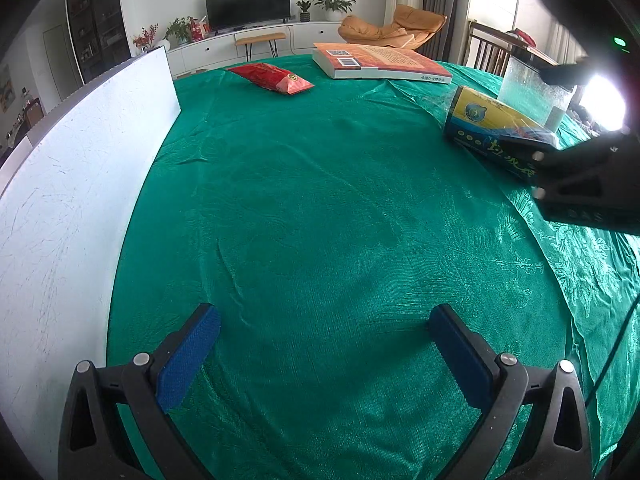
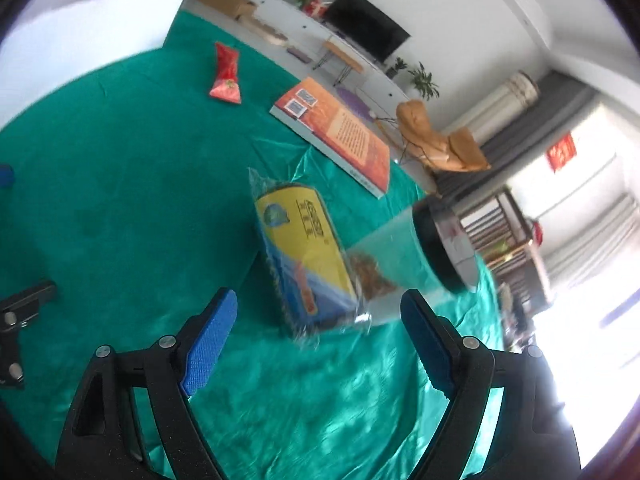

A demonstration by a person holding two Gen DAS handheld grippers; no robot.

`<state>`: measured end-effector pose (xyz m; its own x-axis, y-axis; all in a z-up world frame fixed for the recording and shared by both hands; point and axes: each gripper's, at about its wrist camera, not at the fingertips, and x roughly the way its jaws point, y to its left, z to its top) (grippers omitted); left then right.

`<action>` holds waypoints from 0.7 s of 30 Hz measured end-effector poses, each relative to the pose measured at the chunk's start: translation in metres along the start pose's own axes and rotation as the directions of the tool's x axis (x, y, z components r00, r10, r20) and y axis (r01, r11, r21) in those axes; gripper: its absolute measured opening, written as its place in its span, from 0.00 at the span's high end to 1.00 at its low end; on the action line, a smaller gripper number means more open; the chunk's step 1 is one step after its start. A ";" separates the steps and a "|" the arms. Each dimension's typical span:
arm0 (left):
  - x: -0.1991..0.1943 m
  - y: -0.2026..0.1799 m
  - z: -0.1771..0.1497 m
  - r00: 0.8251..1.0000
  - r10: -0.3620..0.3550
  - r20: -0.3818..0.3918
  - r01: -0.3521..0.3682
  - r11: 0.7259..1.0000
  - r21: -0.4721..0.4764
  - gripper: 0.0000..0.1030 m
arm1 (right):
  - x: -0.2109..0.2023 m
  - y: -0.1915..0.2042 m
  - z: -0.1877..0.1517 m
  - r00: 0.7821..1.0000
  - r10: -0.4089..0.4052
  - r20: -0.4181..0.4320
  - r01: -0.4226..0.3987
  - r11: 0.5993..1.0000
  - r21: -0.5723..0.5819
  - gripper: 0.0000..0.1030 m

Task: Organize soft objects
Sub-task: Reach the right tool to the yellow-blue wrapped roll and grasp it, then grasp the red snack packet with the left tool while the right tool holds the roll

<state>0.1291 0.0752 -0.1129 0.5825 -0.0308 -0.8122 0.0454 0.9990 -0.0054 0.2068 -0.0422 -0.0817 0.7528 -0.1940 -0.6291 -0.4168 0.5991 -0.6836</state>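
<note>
Nearest, the left gripper (image 1: pixel 324 344) hangs over bare green cloth (image 1: pixel 320 200) at the table's near edge, blue pads spread wide, nothing between them. A white board (image 1: pixel 72 184) stands along the left edge. The right gripper (image 2: pixel 316 332) is tilted over the right side, jaws wide apart and empty; its view is smeared, so detail is shaky. Just past its tips lies the yellow-and-blue pack (image 2: pixel 308 256) in clear wrap, touching a clear jar (image 2: pixel 404 256) with a black lid, which looks tipped toward the right edge. Further back, an orange book (image 1: pixel 380 62) lies flat near the far edge. The red packet (image 1: pixel 272 77) sits left of it, well apart from the pack.
</note>
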 end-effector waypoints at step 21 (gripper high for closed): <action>0.000 0.000 0.001 1.000 0.000 0.000 0.000 1.000 0.000 0.00 | 0.019 -0.021 0.023 0.958 0.265 -0.113 -0.266 0.964 0.007 0.49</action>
<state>0.1297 0.0749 -0.1124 0.5829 -0.0307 -0.8120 0.0454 0.9990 -0.0052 0.2412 -0.0409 -0.0706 0.5533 -0.1147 -0.8250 -0.5985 0.6342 -0.4895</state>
